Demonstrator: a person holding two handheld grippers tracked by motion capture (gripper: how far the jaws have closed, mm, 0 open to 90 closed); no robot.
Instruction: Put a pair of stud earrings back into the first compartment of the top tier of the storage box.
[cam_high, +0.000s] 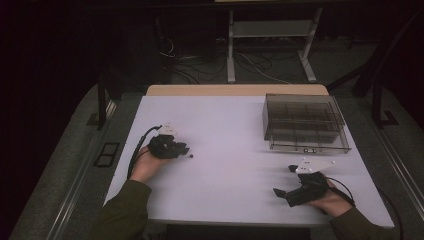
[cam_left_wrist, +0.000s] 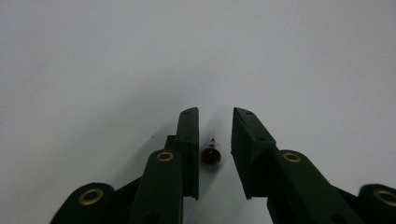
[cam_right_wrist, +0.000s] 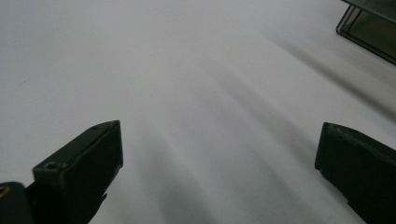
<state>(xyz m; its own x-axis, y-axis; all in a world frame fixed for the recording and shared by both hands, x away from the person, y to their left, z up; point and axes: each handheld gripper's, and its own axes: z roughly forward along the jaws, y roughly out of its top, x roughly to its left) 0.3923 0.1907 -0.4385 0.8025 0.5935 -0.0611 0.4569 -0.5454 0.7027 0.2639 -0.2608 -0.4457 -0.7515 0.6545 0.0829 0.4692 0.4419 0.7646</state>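
A small dark brown bulb-like piece (cam_left_wrist: 211, 156) lies on the white table (cam_high: 225, 125) between the jaws of my left gripper (cam_left_wrist: 215, 114). It sits close against the left jaw, and a gap shows between it and the right jaw, so the gripper is open. In the high view my left gripper (cam_high: 184, 149) rests at the table's left, pointing right. At the front right, my right gripper (cam_high: 285, 180) stands wide open on the table, with bare tabletop between its jaws (cam_right_wrist: 217, 133).
A clear smoky plastic box (cam_high: 305, 122) with several compartments stands at the back right of the table; its corner (cam_right_wrist: 369, 28) shows in the right gripper view. Cables and a metal stand's legs (cam_high: 270, 50) lie on the floor beyond the table.
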